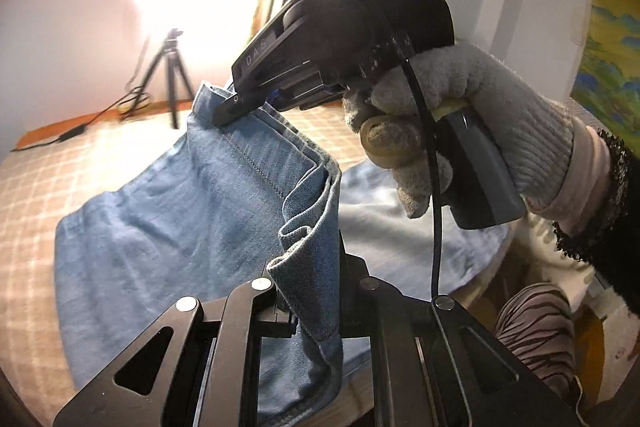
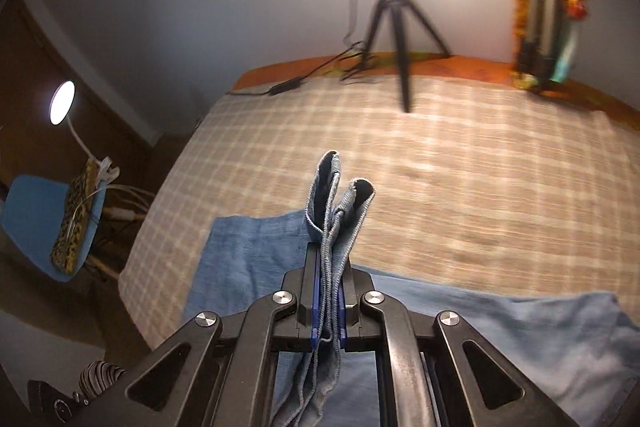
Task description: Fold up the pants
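Observation:
Light blue denim pants (image 1: 168, 219) lie on a checked bed cover, one edge lifted. My left gripper (image 1: 312, 291) is shut on a folded edge of the pants at the bottom of the left wrist view. My right gripper (image 1: 234, 109), held by a grey-gloved hand, is shut on the same raised edge farther away, so the cloth stretches between the two. In the right wrist view my right gripper (image 2: 328, 267) pinches several layers of the pants (image 2: 256, 255), which stick up past the fingertips. The rest of the pants spreads flat below.
The checked bed cover (image 2: 460, 179) stretches ahead. A black tripod (image 2: 400, 27) with a bright ring light stands at the far edge, cables beside it. A blue chair (image 2: 36, 211) with a patterned item and a lamp is on the left. A striped object (image 1: 536, 327) sits low right.

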### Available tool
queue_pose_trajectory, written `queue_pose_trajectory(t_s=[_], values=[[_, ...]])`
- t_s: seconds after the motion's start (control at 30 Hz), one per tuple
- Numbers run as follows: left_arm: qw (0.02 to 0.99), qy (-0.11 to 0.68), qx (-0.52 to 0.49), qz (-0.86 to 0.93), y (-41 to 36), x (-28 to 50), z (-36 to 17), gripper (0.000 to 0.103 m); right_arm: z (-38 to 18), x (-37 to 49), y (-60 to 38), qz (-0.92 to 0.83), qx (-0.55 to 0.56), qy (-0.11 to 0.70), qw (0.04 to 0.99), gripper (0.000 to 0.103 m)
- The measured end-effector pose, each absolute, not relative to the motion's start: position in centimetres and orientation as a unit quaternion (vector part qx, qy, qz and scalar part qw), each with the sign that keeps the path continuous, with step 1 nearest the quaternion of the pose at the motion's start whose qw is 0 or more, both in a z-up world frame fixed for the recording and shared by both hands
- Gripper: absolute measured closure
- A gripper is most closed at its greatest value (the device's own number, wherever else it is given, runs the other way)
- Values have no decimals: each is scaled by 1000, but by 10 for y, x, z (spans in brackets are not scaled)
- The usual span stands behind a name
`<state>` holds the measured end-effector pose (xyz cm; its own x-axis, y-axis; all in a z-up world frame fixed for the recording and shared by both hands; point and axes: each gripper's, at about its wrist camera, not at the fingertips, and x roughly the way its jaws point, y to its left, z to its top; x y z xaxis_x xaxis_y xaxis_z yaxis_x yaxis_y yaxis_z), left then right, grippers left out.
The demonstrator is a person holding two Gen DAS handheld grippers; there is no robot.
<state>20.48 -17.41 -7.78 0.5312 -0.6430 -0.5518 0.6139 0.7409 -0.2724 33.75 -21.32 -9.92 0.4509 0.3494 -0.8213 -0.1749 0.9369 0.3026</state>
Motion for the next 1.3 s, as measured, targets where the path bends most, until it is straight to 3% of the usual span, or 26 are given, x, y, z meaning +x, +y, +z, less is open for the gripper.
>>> queue_pose_trajectory(t_s=[0.83, 1.3], values=[[804, 323, -22, -499, -348, 188, -61, 93, -43, 259, -436, 24, 128, 449, 884, 99], [750, 347, 16, -563, -458, 178, -75, 93, -59, 210, -559, -50, 168, 448, 877, 99]])
